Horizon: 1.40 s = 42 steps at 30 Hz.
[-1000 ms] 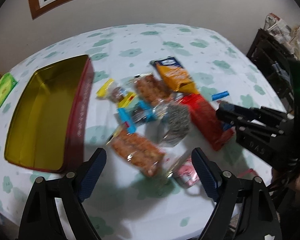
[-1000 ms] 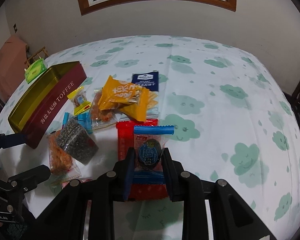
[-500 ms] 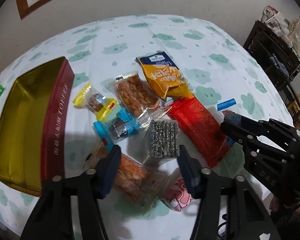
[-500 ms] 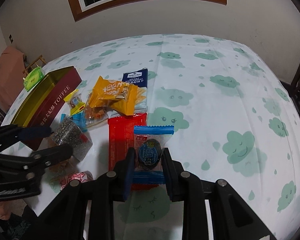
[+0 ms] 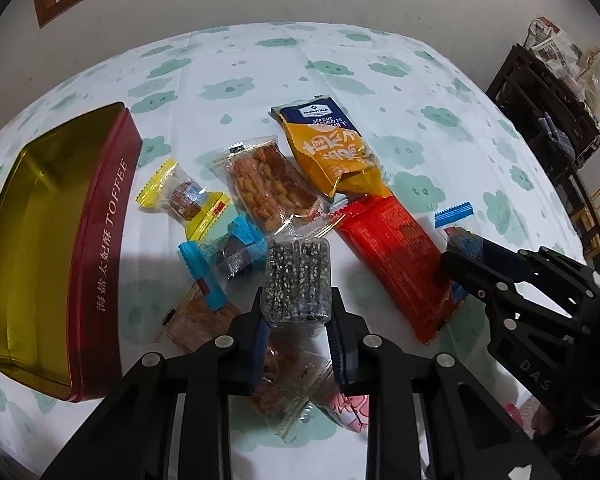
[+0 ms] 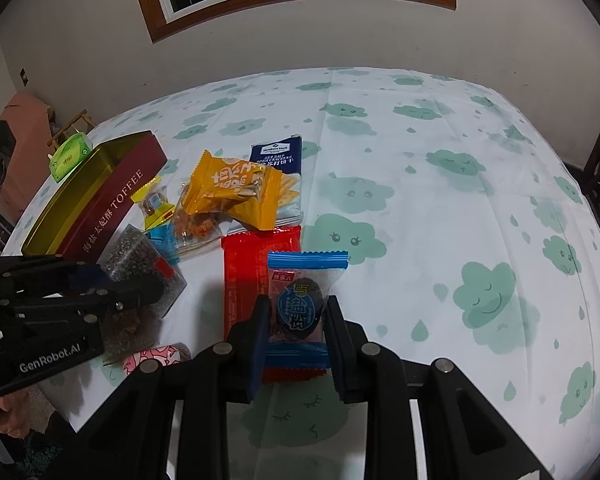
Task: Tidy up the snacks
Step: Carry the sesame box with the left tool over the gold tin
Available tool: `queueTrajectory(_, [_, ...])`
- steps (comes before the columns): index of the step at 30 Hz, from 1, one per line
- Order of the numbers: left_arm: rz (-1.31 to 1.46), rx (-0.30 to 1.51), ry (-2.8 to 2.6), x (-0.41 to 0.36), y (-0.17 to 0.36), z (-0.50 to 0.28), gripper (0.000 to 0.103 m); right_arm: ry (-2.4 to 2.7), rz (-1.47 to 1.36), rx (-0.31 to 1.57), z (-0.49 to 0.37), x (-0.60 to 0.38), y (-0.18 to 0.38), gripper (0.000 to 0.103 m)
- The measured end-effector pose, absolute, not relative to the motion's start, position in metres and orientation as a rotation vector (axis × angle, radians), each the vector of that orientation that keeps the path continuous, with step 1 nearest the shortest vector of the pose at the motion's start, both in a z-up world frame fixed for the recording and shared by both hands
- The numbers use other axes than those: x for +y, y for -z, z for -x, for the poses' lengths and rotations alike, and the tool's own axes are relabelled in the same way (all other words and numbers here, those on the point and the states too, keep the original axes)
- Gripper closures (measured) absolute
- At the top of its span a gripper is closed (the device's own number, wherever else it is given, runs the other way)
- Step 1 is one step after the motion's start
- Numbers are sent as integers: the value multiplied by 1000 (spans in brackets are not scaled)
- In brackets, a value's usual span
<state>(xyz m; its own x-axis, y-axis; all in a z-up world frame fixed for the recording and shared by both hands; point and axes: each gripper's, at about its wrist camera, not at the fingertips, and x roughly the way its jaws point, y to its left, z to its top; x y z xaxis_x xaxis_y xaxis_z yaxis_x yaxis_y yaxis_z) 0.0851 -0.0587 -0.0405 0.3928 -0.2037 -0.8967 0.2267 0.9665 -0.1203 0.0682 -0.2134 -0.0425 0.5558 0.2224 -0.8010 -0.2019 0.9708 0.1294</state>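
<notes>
My left gripper (image 5: 296, 300) has its jaws closing on a clear pack of black sesame bars (image 5: 298, 276), and the pads press its sides at the near end of the snack pile. My right gripper (image 6: 298, 308) is shut on a blue-edged packet with a dark round snack (image 6: 306, 276), held just above a red packet (image 6: 252, 264). The open red toffee tin (image 5: 100, 220) with a gold inside stands to the left. An orange packet (image 5: 332, 156), a clear brittle pack (image 5: 272, 184), a yellow-edged candy (image 5: 184, 196) and a blue-edged candy (image 5: 228, 256) lie between them.
A second brittle pack (image 5: 284, 376) and a pink packet (image 5: 352, 408) lie under my left gripper. A green box (image 6: 70, 154) sits beyond the tin. A dark shelf (image 5: 548, 112) stands off the table's right. The cloud-print tablecloth (image 6: 440, 200) stretches right and back.
My left gripper came forward and down over the pile and its jaws closed from wide apart onto the sesame bar pack. The right gripper kept still, holding its packet.
</notes>
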Motion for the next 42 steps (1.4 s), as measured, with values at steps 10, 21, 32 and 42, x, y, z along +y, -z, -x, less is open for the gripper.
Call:
queueTrajectory(10, [-31,1091,368,-53,14,-69,80,-237,-18,940,-67,-212,41,76])
queueTrajectory(21, [-38,1005,333,-18,-27,-62,80,-216,-8,921,-68,-206,29,76])
queueTrajectory(32, [2,981,116,63,-35,-73,80,-214,3,915,-67,-193,25,76])
queueTrajectory(42, [48,1029,-54,134,-12,-80,80,-214,4,899,-67,-181,14,76])
